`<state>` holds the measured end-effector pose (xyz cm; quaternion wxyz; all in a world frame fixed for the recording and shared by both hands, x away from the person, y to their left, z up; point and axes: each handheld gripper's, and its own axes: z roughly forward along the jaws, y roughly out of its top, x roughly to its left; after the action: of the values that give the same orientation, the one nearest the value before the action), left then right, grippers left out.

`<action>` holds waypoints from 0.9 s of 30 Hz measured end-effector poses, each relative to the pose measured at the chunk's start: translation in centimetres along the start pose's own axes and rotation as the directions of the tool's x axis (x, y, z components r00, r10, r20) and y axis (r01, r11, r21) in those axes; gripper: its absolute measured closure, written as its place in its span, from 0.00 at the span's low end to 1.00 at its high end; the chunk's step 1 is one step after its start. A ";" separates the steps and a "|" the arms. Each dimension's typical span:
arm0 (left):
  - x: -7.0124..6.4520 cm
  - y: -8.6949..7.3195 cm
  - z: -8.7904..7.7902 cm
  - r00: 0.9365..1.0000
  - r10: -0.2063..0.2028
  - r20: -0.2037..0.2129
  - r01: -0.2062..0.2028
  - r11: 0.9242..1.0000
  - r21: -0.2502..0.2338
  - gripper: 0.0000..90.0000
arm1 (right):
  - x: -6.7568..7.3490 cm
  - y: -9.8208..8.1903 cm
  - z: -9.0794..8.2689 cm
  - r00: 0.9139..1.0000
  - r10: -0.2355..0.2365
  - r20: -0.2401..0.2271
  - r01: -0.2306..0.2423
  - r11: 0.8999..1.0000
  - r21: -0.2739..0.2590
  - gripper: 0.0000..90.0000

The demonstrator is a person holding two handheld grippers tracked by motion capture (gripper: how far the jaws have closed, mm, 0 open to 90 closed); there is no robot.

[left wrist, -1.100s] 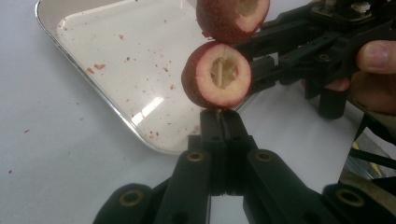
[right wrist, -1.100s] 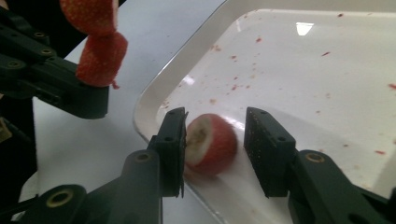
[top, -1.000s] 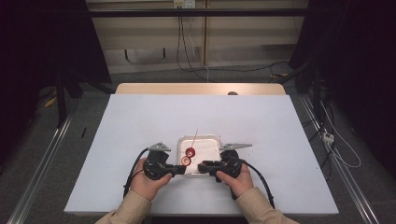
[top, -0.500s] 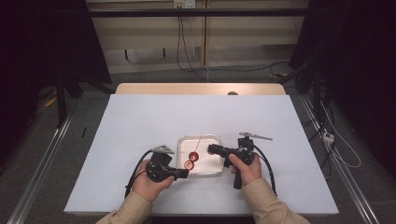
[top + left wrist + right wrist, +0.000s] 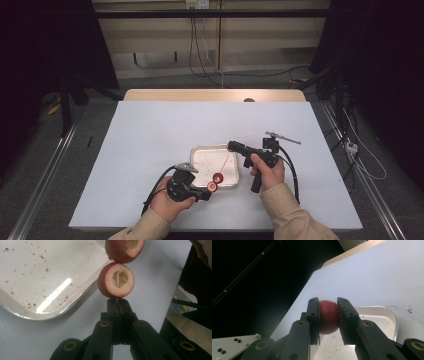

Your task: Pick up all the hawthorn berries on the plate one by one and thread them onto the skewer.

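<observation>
**Right gripper holds a fruit above the skewer's far tip**

Right gripper is clamped on a red cored fruit, held over the far right of the metal tray. My left gripper, jaws fully shut, pinches the near end of a thin wooden skewer carrying two cored fruits. The skewer runs from near-left up to far-right (tip close by the held fruit), so I judge the right hand feeds it on.
</observation>
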<state>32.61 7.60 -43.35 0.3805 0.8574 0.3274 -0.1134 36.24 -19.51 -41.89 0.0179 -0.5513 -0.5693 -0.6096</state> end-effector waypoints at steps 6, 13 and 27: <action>0.2 0.1 0.6 1.000 -0.009 0.001 0.009 1.000 0.007 1.00 | 0.4 0.0 -0.1 1.000 -0.006 -0.011 0.006 1.000 -0.006 0.81; 0.5 0.1 0.4 1.000 -0.019 -0.007 0.019 1.000 -0.009 1.00 | 0.7 -0.1 0.0 1.000 -0.010 -0.023 0.010 1.000 -0.003 0.81; 0.4 0.0 0.2 0.999 -0.030 -0.019 0.029 0.999 -0.045 1.00 | 1.0 -0.4 0.3 0.999 -0.011 -0.034 0.011 1.000 -0.012 0.81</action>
<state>32.93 7.60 -43.68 0.3944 0.8450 0.3462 -0.1032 35.83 -18.56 -41.53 0.0210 -0.5380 -0.5684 -0.6222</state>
